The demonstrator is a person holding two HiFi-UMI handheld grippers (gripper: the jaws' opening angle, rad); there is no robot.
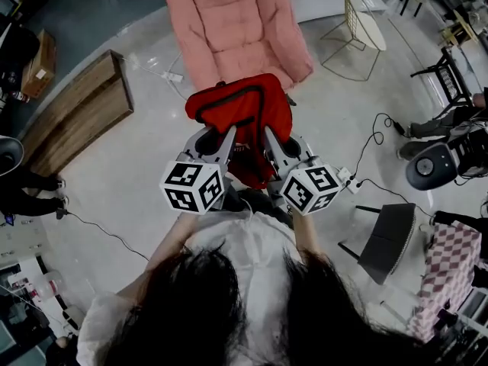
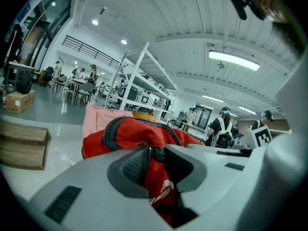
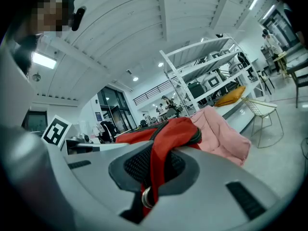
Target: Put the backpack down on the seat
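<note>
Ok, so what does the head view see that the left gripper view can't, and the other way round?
Only the head view: the person's dark hair, a wire chair and a pink checked cloth. Only the left gripper view: the ceiling light, a white shelf rack and people far behind. Both: the red backpack, the pink seat, and the left gripper shut on the backpack.

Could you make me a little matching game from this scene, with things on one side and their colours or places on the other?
1 backpack
2 armchair
3 wire chair
4 wooden bench

A pink, empty
B brown, on the floor at the left
C red, held up
D pale, right of the armchair

Pairs: 1-C, 2-A, 3-D, 4-B
</note>
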